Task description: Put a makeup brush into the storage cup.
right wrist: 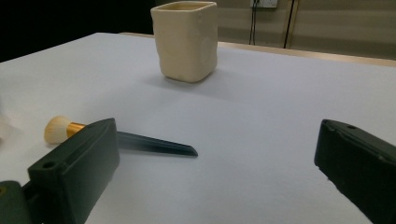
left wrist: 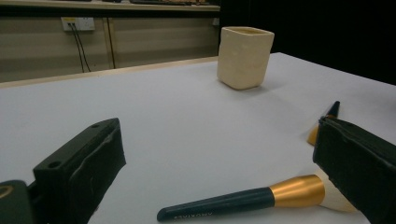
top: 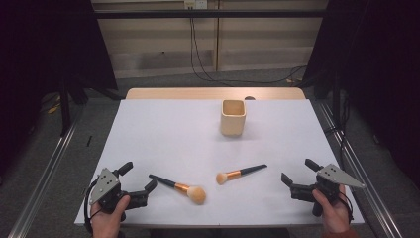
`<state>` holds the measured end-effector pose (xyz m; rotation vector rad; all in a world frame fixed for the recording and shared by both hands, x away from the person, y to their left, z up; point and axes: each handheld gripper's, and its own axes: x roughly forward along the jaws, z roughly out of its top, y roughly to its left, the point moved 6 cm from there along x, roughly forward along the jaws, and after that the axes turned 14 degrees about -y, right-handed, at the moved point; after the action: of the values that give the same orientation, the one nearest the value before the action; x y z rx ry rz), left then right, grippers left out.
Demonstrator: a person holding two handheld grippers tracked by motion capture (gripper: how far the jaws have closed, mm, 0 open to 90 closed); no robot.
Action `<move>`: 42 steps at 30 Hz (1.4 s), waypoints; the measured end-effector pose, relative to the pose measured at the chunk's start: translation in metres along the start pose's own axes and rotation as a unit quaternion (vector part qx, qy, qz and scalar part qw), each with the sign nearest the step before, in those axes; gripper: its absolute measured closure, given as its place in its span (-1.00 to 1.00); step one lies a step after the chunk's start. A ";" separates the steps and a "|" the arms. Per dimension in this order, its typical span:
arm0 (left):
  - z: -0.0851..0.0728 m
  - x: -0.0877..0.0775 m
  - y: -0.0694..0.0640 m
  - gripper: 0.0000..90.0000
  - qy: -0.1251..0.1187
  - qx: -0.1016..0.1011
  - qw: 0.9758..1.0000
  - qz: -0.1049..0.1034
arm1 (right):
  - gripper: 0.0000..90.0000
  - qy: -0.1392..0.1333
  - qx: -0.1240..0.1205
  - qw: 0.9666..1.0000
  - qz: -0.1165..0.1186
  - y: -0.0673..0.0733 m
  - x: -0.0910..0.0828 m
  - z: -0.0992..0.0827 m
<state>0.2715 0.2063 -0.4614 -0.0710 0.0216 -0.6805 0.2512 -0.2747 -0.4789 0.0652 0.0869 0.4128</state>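
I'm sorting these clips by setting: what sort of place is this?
Probably a lab or recording bay, not a home: a white table stands on grey carpet between dark curtains, with metal rails alongside and cables hanging from a wall socket.

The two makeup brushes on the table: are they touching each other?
Apart. The high view shows bare white table between the left brush and the right brush; their bristle heads lie near each other with a plain gap.

Two hand-held black grippers, each topped by a grey plate

The left gripper (top: 139,179) and right gripper (top: 297,175) each carry chunky matt black jaws with a round screw hole near the tip, a grey three-cornered plate dotted with small holes, and a trailing black cable; a reddish sleeve edge shows at the right wrist.
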 end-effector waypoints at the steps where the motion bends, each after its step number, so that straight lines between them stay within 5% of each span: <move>1: 0.000 0.000 0.000 -0.96 0.002 0.003 1.000 0.001 | -1.00 -0.001 0.002 1.000 0.001 -0.001 0.000 0.000; 27: 0.015 0.005 -0.002 -0.95 0.009 0.011 1.000 -0.010 | -1.00 -0.004 -0.002 1.000 0.015 0.007 0.000 0.001; 40: 0.022 0.022 -0.008 -0.95 0.018 0.031 0.999 -0.028 | -1.00 -0.003 0.003 1.000 0.016 0.006 0.002 0.000; 42: 0.024 0.031 -0.015 -0.95 0.011 0.011 0.999 -0.050 | -1.00 -0.003 0.003 1.000 0.016 0.007 0.002 0.001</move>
<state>0.2869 0.1766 -0.4367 -0.0429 0.0315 -0.7810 0.2502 -0.2680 -0.4780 0.0734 0.0811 0.4442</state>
